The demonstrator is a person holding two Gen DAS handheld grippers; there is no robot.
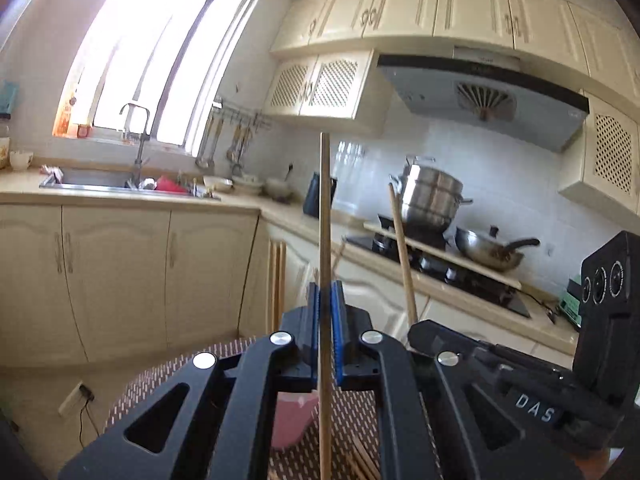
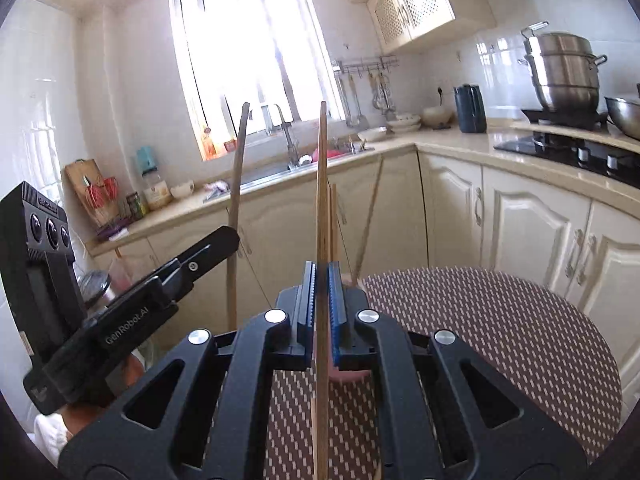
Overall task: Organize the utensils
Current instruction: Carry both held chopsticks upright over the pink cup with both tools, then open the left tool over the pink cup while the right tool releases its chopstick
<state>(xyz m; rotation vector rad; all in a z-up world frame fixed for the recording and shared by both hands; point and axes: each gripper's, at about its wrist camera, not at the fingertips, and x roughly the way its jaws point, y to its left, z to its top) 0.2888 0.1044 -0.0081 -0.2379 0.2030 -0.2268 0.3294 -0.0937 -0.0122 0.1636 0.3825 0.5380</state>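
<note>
My left gripper (image 1: 325,296) is shut on a wooden chopstick (image 1: 325,208) that stands upright between its blue pads. My right gripper (image 2: 320,280) is shut on another wooden chopstick (image 2: 321,184), also upright. Each gripper shows in the other's view: the right one (image 1: 500,364) with its chopstick (image 1: 402,252), the left one (image 2: 132,300) with its chopstick (image 2: 237,184). A pink cup (image 1: 290,420) sits below the grippers on the round woven-mat table (image 2: 500,340); it also shows behind the right jaws (image 2: 348,374). More chopsticks (image 1: 364,460) lie on the mat.
Cream kitchen cabinets (image 1: 120,276) and a counter with a sink (image 1: 120,184) run behind the table. A stove with a steel steamer pot (image 1: 432,196) and a wok (image 1: 488,250) stands to the right. A dark kettle (image 2: 470,108) sits on the counter.
</note>
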